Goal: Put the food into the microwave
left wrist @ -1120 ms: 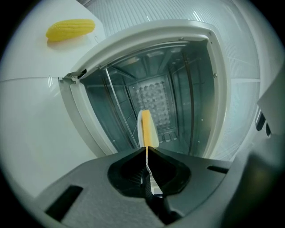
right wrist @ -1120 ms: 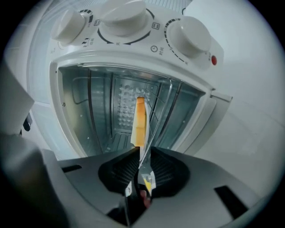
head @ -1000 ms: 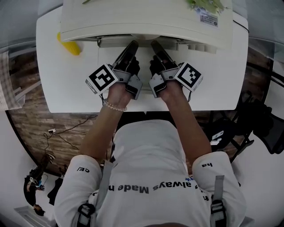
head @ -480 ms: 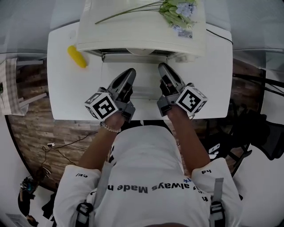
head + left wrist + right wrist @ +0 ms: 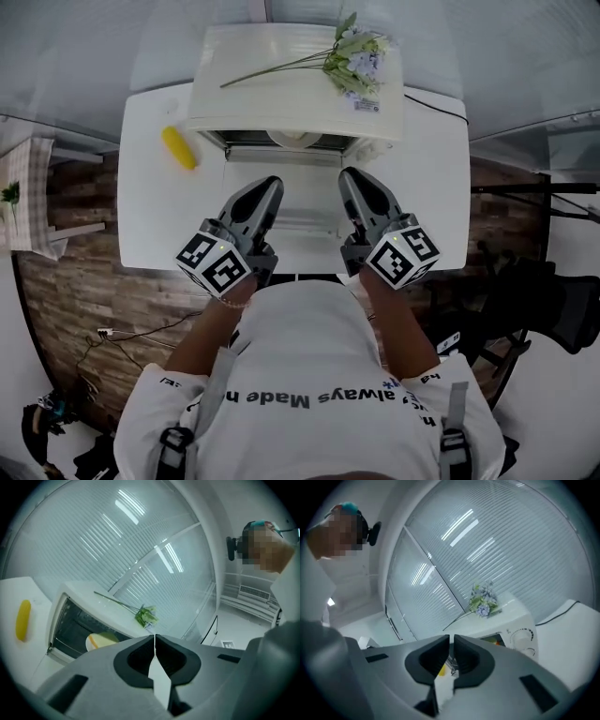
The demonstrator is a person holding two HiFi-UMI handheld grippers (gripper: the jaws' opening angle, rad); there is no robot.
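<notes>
Pale plate [image 5: 100, 641] of food inside the cavity of the white microwave [image 5: 281, 56], with the door [image 5: 298, 192] folded down flat over the white table [image 5: 150, 220]. On the microwave's top, a spray of flowers [image 5: 356, 61] lying on its side. Left of the microwave, on the table and apart from it, a yellow cob-shaped piece [image 5: 179, 147]. At the right rear, a black cable [image 5: 437, 92] running across the table. Holds the left gripper [image 5: 272, 184] above the door's left side, jaws pressed together tip to tip, nothing between them. Holds the right gripper [image 5: 349, 175] above the door's right side, jaws drawn in to a hairline slit, gripping nothing either. Points both toward the microwave's mouth, side by side and apart from each other
</notes>
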